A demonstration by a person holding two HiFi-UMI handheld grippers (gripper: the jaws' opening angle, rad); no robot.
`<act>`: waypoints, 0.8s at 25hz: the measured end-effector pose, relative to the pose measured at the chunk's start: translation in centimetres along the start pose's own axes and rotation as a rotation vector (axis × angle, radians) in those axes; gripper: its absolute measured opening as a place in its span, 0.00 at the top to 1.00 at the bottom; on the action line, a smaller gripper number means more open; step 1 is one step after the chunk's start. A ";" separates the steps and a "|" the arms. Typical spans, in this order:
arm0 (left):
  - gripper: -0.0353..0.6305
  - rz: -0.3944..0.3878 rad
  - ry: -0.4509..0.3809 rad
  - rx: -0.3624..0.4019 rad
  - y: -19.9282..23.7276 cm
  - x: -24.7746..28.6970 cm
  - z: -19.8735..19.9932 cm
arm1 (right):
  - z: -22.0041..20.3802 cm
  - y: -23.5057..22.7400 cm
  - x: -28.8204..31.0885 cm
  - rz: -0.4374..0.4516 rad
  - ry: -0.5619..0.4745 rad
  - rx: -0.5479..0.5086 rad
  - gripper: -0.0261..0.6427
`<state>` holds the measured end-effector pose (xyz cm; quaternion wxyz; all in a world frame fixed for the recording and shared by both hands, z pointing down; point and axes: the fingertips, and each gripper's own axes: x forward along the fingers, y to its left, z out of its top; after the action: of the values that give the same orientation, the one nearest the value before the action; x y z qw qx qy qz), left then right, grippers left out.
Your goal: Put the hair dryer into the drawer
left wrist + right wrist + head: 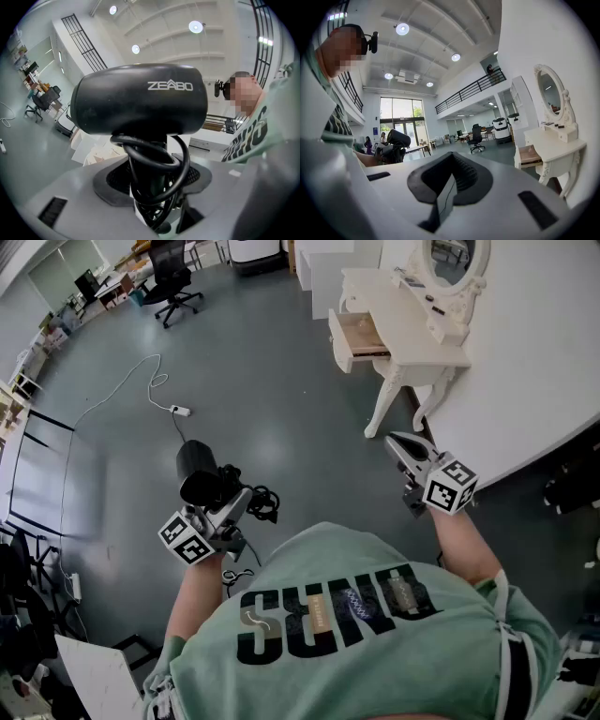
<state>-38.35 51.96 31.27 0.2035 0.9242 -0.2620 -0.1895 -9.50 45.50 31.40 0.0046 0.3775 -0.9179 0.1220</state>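
Carrying the hair dryer (200, 474) over the open floor (272, 381) is the stage you are at. It is up off any surface, held in your left gripper (228, 505). The drawer (361, 334) of the white counter (405, 329) stands pulled out, well apart from you, ahead and to the right. So the pick-up looks done and the drawer needs no opening. What is left, as I judge it, is to close the gap, lower the dryer into the drawer and let go, perhaps pushing it shut afterwards. Your left fingers stand wide but clamped on the dryer's handle, with the black cord (157, 157) looped round it between them and the barrel lying crosswise above. Your right gripper (401, 448) is empty, its fingers (464, 176) pressed together and pointing toward the counter.
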 end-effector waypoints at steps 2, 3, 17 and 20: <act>0.56 -0.003 0.002 -0.002 -0.1 0.0 0.1 | 0.2 0.1 0.0 -0.003 0.000 -0.003 0.98; 0.56 -0.004 0.003 -0.002 -0.1 0.0 0.1 | 0.2 0.2 0.0 -0.003 0.000 -0.003 0.98; 0.56 -0.024 0.008 -0.004 -1.8 6.2 -2.3 | 0.8 -4.7 -3.2 -0.006 0.004 -0.016 0.98; 0.56 -0.026 0.009 0.000 -2.6 8.2 -3.1 | 1.4 -5.8 -4.2 0.010 0.006 -0.035 0.98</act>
<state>-29.42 50.24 30.68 0.2023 0.9284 -0.2488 -0.1880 -2.39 44.09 30.92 0.0131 0.3723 -0.9218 0.1073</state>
